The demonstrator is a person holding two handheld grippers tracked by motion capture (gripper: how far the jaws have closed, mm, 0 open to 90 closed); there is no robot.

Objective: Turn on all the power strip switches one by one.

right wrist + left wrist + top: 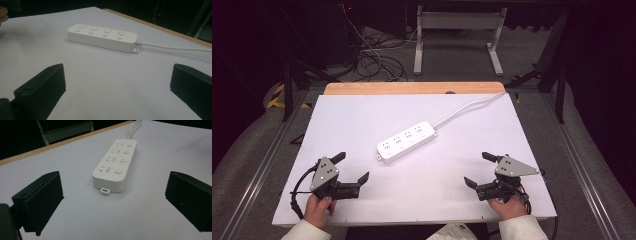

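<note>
A white power strip [407, 140] with several sockets and buttons lies slantwise in the middle of the white table top [362, 120]. Its white cable [469, 106] runs off to the far right corner. My left gripper [352, 166] rests near the front left, open, with nothing between its jaws; the power strip [115, 165] lies ahead of it. My right gripper [479, 169] rests near the front right, also open and empty. From there the power strip [102, 37] lies sideways ahead, its cable [175, 47] leading right.
A wooden edge [412, 88] borders the far side of the table. Beyond it stand a white frame's legs [457, 35] and tangled cables [377, 62] on the floor. Metal rails [259, 170] run along both sides.
</note>
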